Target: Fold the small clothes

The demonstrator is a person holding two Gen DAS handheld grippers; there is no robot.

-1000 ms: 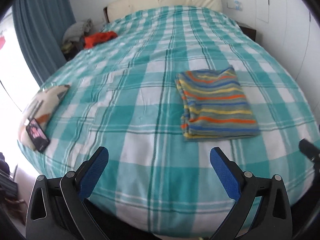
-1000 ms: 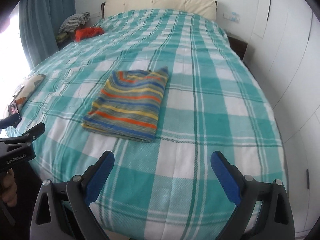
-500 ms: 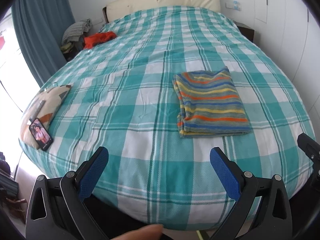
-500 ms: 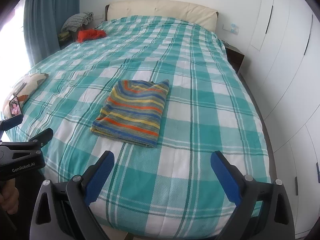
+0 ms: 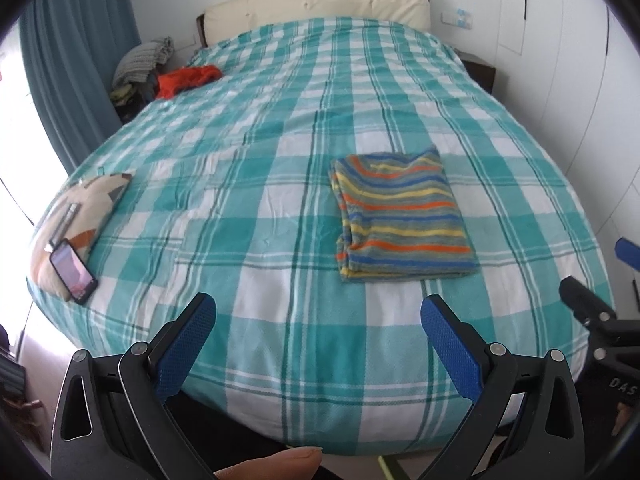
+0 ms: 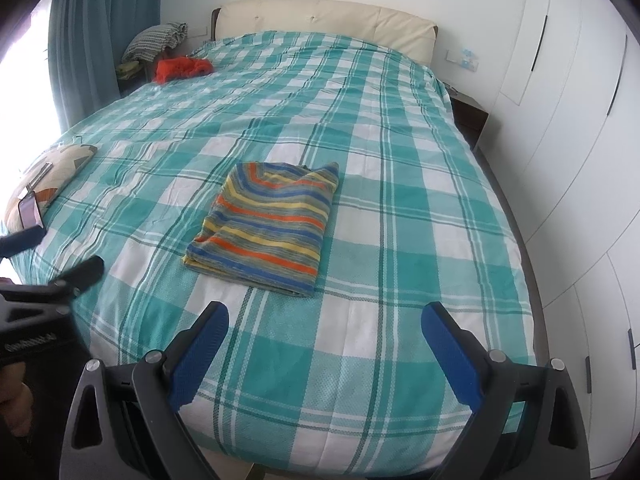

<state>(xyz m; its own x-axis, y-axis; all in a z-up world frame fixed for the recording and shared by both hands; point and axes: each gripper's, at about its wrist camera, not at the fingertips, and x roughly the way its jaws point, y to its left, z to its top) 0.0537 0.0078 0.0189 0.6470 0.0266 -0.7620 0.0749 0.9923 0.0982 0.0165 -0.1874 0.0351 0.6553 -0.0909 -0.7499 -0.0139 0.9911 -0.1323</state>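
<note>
Both tools, the left tool [image 5: 318, 314] and right tool [image 6: 325, 322], hang spread apart and empty, now drawn farther back beyond the bed's [image 5: 280, 184] foot edge; the folded striped garment [image 5: 402, 214] lies unmoved near that edge.

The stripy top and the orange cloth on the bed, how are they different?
The striped top is folded into a neat flat rectangle; the orange cloth lies crumpled in a heap. The striped top has many colours, orange, yellow and blue; the orange cloth is one plain colour. The striped top sits near the foot of the bed; the orange cloth is by the headboard. Both rest on the checked bedspread.
</note>
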